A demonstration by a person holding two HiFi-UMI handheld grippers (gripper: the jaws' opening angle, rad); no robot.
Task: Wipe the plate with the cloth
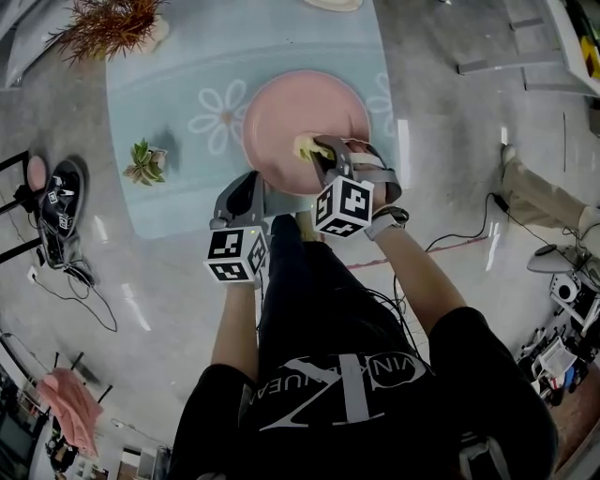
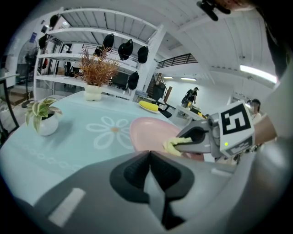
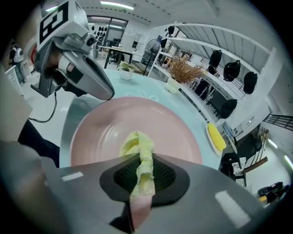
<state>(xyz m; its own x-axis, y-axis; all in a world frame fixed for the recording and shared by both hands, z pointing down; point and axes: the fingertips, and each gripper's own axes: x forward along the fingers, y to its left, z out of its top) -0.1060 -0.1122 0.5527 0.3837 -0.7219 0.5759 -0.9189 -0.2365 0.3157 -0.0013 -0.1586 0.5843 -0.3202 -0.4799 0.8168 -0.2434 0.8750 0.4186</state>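
A round pink plate (image 1: 300, 117) lies on the pale blue flowered tablecloth (image 1: 178, 103). My right gripper (image 1: 319, 155) reaches over the plate's near part and is shut on a crumpled yellow cloth (image 3: 139, 146). The cloth's free end rests on the plate (image 3: 132, 116) inside the near rim. My left gripper (image 1: 248, 187) is shut, its tips at the plate's near-left rim. No pink shows between its jaws in the left gripper view (image 2: 149, 154), and I cannot tell whether it touches the rim. That view also shows the plate (image 2: 146, 130) and cloth (image 2: 171, 145).
A small potted green plant (image 1: 145, 162) stands left of the plate. A dried brown plant in a white pot (image 1: 108, 23) is at the far left. A yellow item on a dish (image 3: 216, 136) lies beyond the plate. The table's near edge (image 1: 187, 230) borders grey floor with cables.
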